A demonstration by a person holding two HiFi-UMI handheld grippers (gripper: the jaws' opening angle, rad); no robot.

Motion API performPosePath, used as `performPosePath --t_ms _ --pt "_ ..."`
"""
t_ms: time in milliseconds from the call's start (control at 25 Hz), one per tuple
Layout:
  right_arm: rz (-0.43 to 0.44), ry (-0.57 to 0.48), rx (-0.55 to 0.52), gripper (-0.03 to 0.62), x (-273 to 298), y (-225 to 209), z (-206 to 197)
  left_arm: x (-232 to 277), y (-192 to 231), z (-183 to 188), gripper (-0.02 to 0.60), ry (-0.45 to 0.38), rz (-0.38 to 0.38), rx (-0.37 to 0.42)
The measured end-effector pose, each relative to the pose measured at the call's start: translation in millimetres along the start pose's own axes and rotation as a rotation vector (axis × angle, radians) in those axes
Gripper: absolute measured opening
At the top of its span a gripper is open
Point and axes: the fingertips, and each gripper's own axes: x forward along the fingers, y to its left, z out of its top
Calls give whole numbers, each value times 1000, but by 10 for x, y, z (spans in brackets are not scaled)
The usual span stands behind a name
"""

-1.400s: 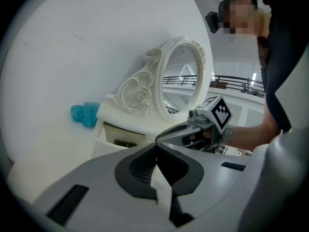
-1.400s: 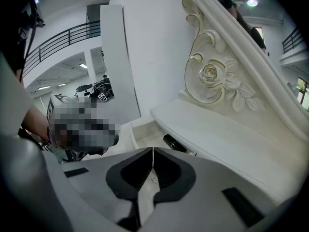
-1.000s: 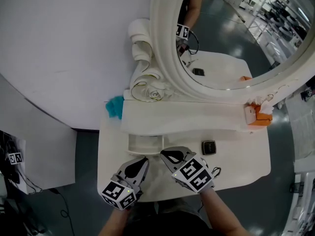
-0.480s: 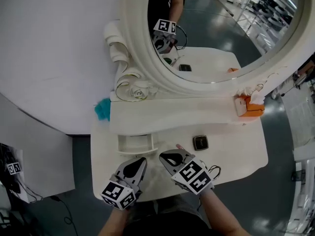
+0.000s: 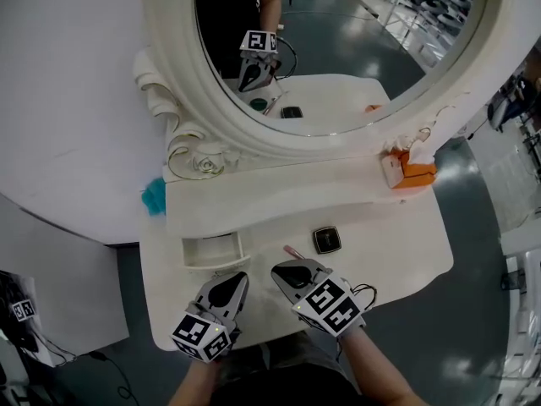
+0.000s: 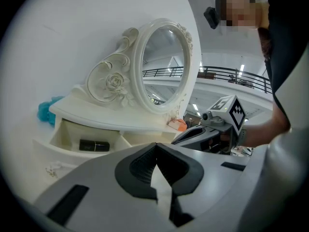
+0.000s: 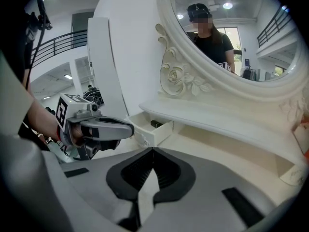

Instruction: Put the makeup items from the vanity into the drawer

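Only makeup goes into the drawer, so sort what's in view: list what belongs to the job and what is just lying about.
Job:
- drawer, open
- black tube, already inside it
- black compact, on the top
- pink stick, beside the compact, too small to identify

Lying about:
- mirror
- orange item, at the mirror's foot
- teal item, behind the vanity

Closed left tongs [image 5: 240, 276] beside closed right tongs [image 5: 276, 271].
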Motion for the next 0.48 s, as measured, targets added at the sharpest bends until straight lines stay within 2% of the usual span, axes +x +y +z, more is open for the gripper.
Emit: performPosePath --t_ms 480 --pt "-29 6 62 21 -161 -123 -246 216 -207 -133 13 42 -70 -11"
